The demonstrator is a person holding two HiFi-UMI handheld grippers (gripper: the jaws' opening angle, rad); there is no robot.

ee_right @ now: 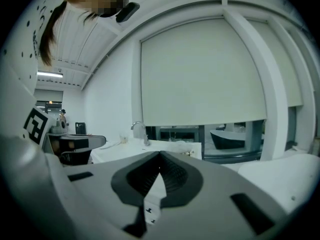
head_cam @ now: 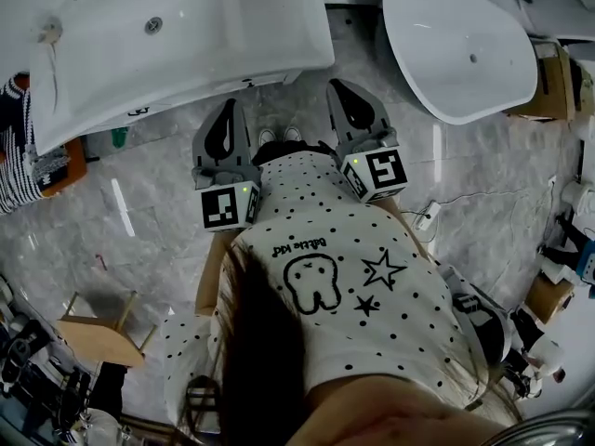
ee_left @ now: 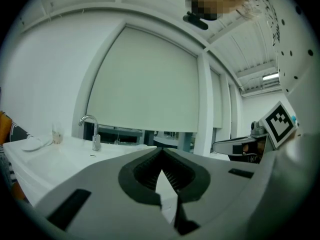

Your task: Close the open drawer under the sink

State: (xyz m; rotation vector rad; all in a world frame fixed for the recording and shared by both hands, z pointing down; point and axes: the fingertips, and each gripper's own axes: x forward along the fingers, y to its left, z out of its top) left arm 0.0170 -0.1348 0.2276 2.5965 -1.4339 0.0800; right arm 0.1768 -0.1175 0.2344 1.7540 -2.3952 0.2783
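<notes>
The white sink [head_cam: 186,35] on its vanity fills the top left of the head view, with a chrome tap [ee_left: 93,132] at its back. Only a thin strip of the vanity front [head_cam: 139,111] shows below the basin's edge, so I cannot tell how the drawer stands. Both grippers are held up close to the person's chest and point roughly level toward the sink, touching nothing. On the left gripper [head_cam: 226,111] the jaws are shut and empty. The right gripper [head_cam: 344,89] is also shut, with nothing between its tips. In the right gripper view the tap [ee_right: 139,130] stands left of centre.
A white freestanding bathtub [head_cam: 465,54] stands at the top right, with cardboard boxes [head_cam: 555,82] beyond it. A wooden stool [head_cam: 98,331] is at the lower left. A power strip with its cable [head_cam: 428,216] lies on the grey marble floor [head_cam: 158,212] to the right.
</notes>
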